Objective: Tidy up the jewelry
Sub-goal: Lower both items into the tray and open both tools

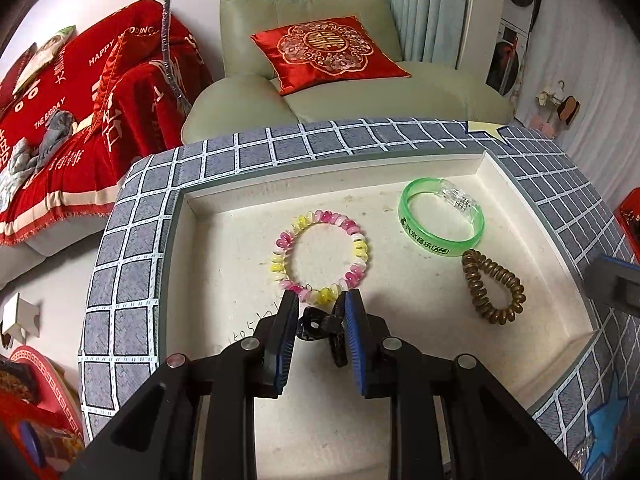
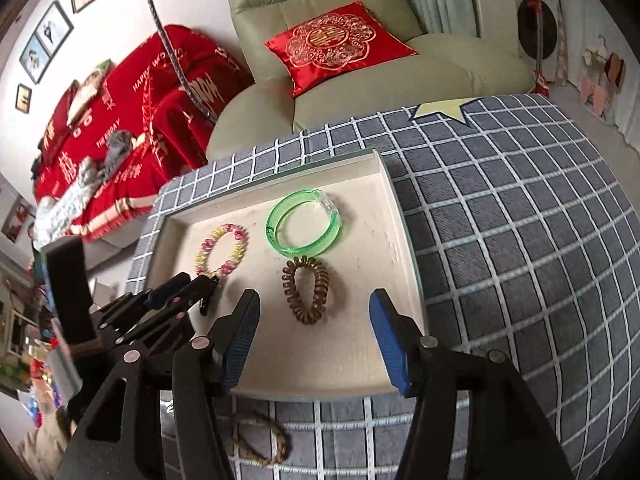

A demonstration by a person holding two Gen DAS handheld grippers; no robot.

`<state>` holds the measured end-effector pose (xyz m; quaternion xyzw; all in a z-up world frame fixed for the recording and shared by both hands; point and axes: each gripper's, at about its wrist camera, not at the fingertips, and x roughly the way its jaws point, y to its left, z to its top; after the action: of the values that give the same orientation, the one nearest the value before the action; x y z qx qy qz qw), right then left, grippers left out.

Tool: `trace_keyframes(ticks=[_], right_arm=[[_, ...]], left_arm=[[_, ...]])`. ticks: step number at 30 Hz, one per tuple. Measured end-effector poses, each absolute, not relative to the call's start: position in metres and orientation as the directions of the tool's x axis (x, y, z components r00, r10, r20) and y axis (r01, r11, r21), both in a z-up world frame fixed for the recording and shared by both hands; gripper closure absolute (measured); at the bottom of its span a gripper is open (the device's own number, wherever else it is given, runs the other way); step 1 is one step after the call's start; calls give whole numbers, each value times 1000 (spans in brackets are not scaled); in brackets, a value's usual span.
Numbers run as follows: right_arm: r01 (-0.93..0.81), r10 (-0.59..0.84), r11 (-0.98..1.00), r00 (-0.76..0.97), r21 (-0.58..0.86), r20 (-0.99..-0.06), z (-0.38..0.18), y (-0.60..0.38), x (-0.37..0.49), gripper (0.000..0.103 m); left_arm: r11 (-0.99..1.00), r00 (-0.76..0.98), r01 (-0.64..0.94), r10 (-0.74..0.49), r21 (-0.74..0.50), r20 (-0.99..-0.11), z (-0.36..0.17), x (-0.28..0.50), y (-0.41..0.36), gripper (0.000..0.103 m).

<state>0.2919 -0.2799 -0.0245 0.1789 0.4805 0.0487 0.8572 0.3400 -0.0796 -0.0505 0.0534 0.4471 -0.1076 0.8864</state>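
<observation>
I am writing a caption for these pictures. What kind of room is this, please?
Most likely a home living room, decorated for a wedding: a green armchair with a red embroidered cushion, a sofa under a red "Happy Wedding" throw, and framed pictures on the wall.

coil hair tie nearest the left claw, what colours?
Pink, yellow and white coil hair tie; clearest in left wrist view.

1. The tray (image 1: 400, 380) looked like matt, rough cream card, with small marks on it.
2. The cloth (image 2: 520, 240) under the tray was grey woven fabric with white lines.
3. The green bangle (image 1: 442, 218) near the tray's far right corner was shiny, see-through plastic.
4. The pink and yellow coil band (image 1: 320, 256) looked like glossy plastic.
5. The brown coil band (image 1: 492, 286) was shiny too.
6. The finger pads (image 2: 390, 344) were blue and ribbed.
</observation>
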Motion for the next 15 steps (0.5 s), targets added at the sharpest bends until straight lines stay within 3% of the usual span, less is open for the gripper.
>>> trace_keyframes(ticks=[5,6,7,8,10,12,15], right_arm=[[110,277,913,539,392,-796,-22,-290,278,41],[115,277,911,540,396,-795,-22,-292,275,41],[120,279,909,540,400,-794,-23,-294,273,40],[124,279,907,539,403,-795,-23,-295,271,39],[129,272,908,539,398,-797,-24,-296,267,34],[126,259,916,542,382,-799,-23,-296,262,23],[124,248,919,557,375,-793,-19,-296,255,21]], left_arm=[[972,591,232,-160,-24,-791,-42,339,-76,62],[972,595,233,-167,-30,-786,-40,338,-75,56],[972,599,233,-171,-34,-783,-38,337,-74,11],[974,608,223,-165,-33,-777,-35,336,-73,0],[975,646,221,-164,-23,-745,-26,329,-71,0],[972,638,233,-169,-20,-751,-24,328,-72,0],[973,642,229,-163,-16,-749,-20,322,-71,0]])
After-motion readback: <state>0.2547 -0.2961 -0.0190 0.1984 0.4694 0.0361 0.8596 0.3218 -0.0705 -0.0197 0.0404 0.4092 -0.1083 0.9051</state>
